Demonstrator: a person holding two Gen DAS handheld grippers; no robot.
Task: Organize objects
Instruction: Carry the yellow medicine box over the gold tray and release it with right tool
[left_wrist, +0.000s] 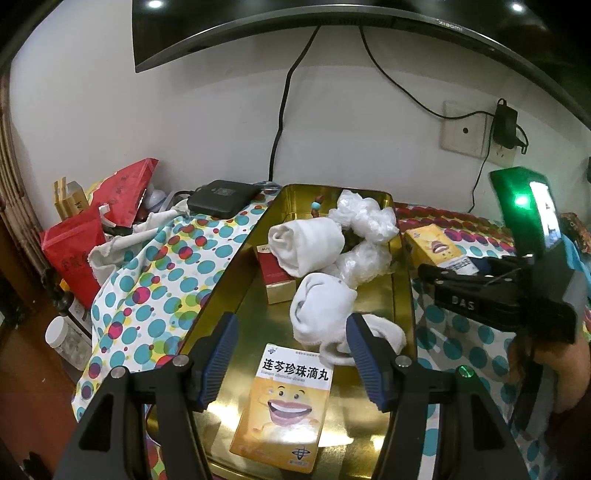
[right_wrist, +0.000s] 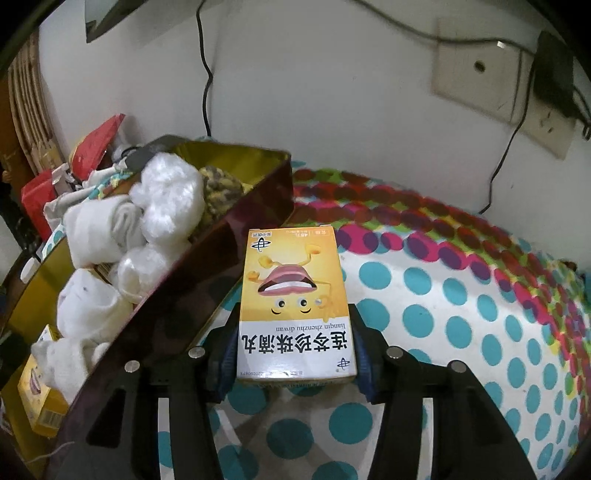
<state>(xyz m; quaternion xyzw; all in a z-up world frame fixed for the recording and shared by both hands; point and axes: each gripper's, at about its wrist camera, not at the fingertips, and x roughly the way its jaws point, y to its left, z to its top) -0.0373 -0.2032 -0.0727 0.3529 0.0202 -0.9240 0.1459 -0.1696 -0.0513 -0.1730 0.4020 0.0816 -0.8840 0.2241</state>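
Note:
A gold tin tray (left_wrist: 236, 306) lies on the dotted cloth. It holds rolled white socks (left_wrist: 306, 243), crumpled clear plastic (left_wrist: 364, 214), a red and gold box (left_wrist: 277, 280) and a yellow medicine box (left_wrist: 286, 402). My left gripper (left_wrist: 290, 354) is open above that yellow box, not touching it. My right gripper (right_wrist: 295, 354) is shut on a second yellow medicine box (right_wrist: 295, 299), held just right of the tray (right_wrist: 207, 280). The right gripper also shows in the left wrist view (left_wrist: 480, 284), with its box (left_wrist: 434, 245).
A polka-dot cloth (right_wrist: 443, 314) covers the surface. A black box (left_wrist: 221, 197), red bags (left_wrist: 96, 229) and jars (left_wrist: 64, 339) crowd the left. Cables and a wall socket (left_wrist: 480, 136) are behind, a TV (left_wrist: 332, 22) above.

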